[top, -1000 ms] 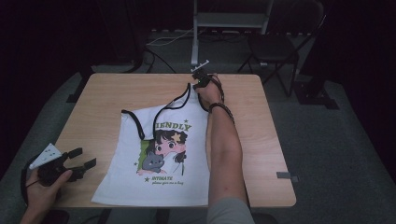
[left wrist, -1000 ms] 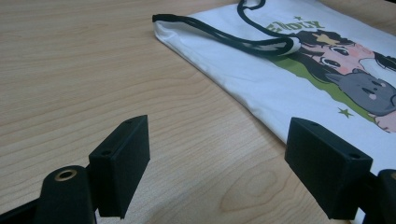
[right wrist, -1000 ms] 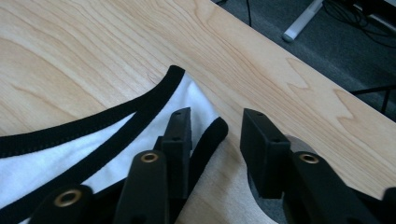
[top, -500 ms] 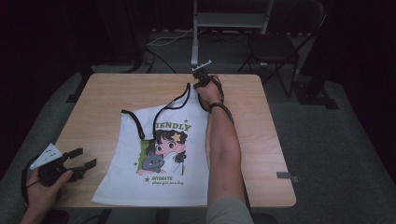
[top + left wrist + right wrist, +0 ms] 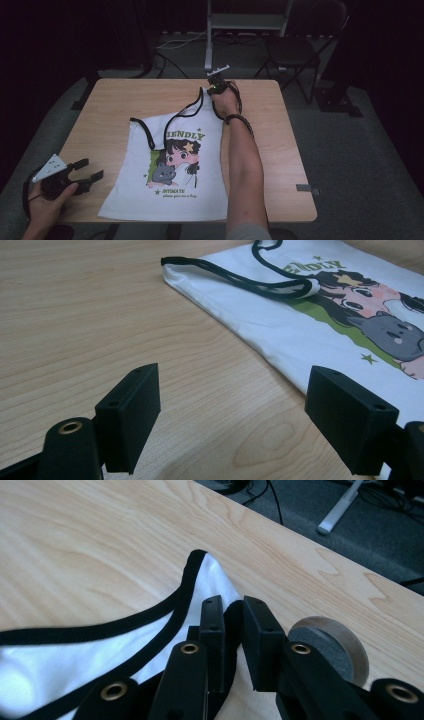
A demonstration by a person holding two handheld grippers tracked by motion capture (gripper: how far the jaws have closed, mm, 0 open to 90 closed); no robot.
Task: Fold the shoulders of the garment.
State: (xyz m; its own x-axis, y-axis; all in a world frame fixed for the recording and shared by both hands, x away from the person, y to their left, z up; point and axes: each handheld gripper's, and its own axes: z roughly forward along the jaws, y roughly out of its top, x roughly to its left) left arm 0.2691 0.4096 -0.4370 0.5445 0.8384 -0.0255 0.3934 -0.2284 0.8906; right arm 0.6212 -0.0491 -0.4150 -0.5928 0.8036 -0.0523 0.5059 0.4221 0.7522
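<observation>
So far the white tank top [image 5: 170, 175] lies mostly flat on the table [image 5: 100, 115], its far strap pinched between the right gripper [image 5: 234, 630]'s closed jaws, while the left gripper [image 5: 82, 172] waits spread apart beside its near hem, so any smoothing or folding seems barely begun.

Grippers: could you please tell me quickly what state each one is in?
Left tool: open, holding nothing.
Right tool: shut on the shirt strap.

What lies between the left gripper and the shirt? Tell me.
Bare wood: in the left gripper view, open tabletop runs from the left gripper to the shirt. The high view agrees.
</observation>
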